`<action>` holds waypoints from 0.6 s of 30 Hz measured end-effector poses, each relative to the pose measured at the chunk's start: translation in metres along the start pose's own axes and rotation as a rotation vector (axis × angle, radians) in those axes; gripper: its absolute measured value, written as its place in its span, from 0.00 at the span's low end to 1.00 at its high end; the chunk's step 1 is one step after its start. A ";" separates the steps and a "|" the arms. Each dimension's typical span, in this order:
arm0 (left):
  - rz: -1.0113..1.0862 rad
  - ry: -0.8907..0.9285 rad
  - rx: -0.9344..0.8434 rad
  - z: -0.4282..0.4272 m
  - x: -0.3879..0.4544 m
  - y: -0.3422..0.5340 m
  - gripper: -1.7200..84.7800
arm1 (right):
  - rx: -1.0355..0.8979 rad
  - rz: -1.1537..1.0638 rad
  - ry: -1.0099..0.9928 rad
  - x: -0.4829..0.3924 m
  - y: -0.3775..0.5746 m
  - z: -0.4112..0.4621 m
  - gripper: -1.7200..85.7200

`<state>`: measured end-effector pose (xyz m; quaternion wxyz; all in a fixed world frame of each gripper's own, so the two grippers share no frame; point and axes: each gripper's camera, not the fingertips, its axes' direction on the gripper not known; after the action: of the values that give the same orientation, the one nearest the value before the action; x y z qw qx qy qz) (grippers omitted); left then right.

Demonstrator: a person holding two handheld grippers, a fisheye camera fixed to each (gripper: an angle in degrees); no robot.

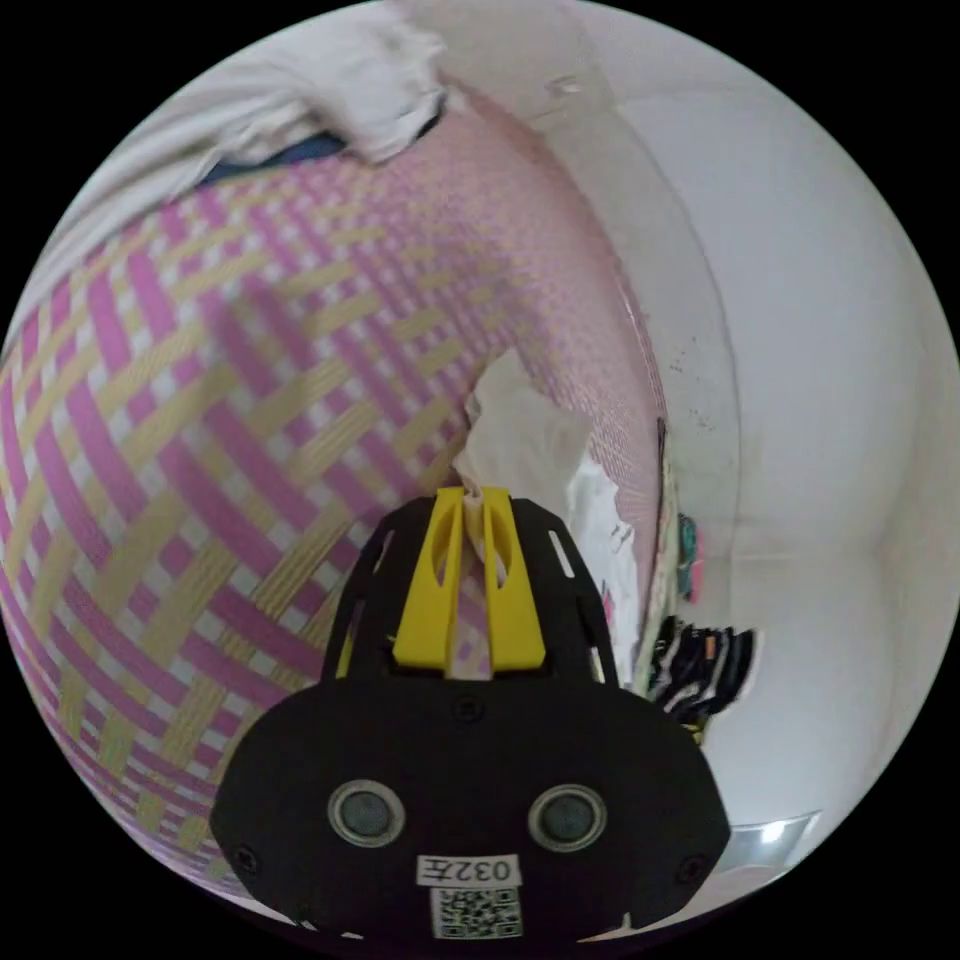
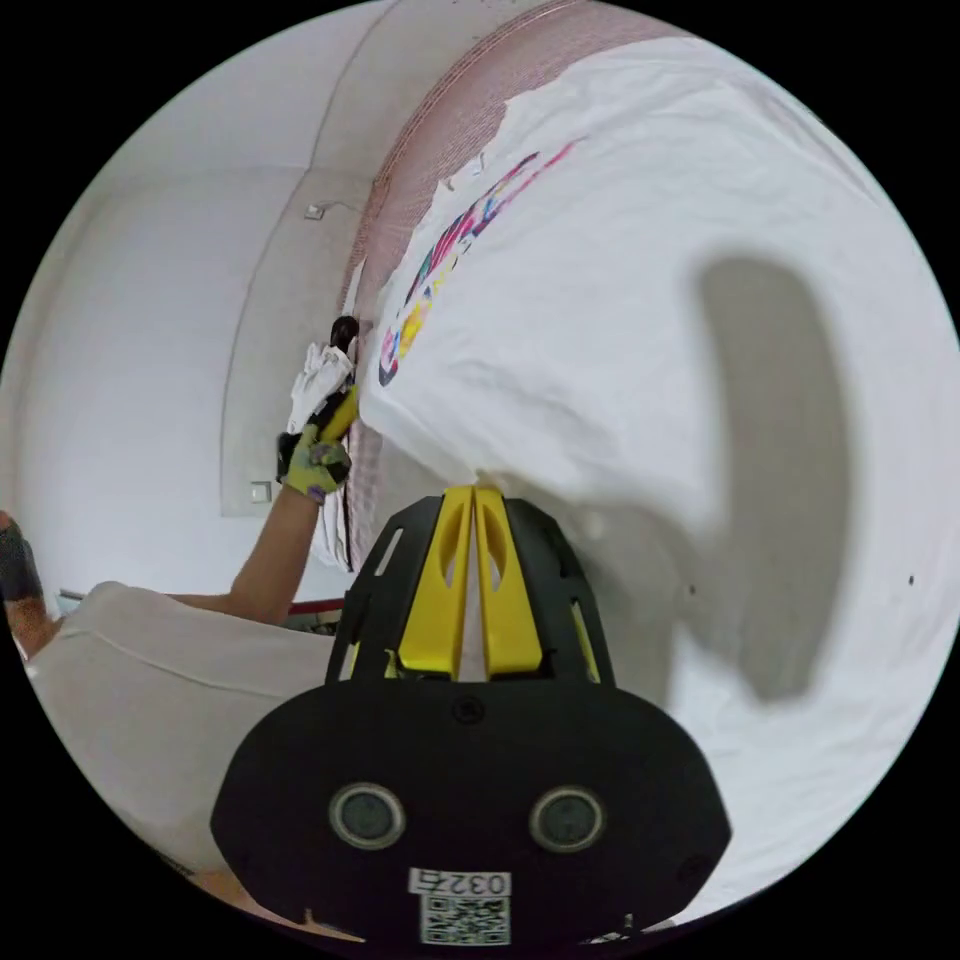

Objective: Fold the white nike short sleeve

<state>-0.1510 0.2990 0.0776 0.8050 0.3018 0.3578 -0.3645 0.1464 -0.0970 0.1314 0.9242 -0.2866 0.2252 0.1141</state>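
Both shots are bright, with soft even daylight and no harsh glare. Heavy fisheye bend curves the woven mat (image 1: 200,420) and the walls near the rim. In the right gripper view a big soft-edged shadow (image 2: 770,480) lies on the white shirt (image 2: 620,330). Faraway stuff looks a bit mushy; close parts stay sharp.

Both grippers' fingers (image 1: 475,510) (image 2: 472,505) closed.

The white short-sleeve shirt with a multicoloured chest print (image 2: 620,330) runs out past the right gripper view's rim beyond the right tool (image 2: 473,497), its far hem unseen. In the left gripper view, small dark-striped items (image 1: 705,665) beside the left tool (image 1: 473,497) are too distorted to identify.
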 end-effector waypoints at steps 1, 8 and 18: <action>0.016 -0.020 0.086 -0.018 0.002 0.007 0.02 | 0.003 0.000 -0.005 0.001 0.001 -0.001 0.01; 0.474 -0.067 -0.089 0.032 0.116 -0.024 0.01 | 0.002 0.013 -0.056 0.012 0.007 -0.004 0.01; 0.543 -0.160 -0.438 0.203 0.200 -0.105 0.01 | -0.002 0.022 -0.070 0.017 0.018 -0.002 0.01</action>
<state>-0.0670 0.0150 0.0089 0.9435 0.1766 0.2704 -0.0745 0.1545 -0.0827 0.1128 0.9299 -0.2810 0.1957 0.1342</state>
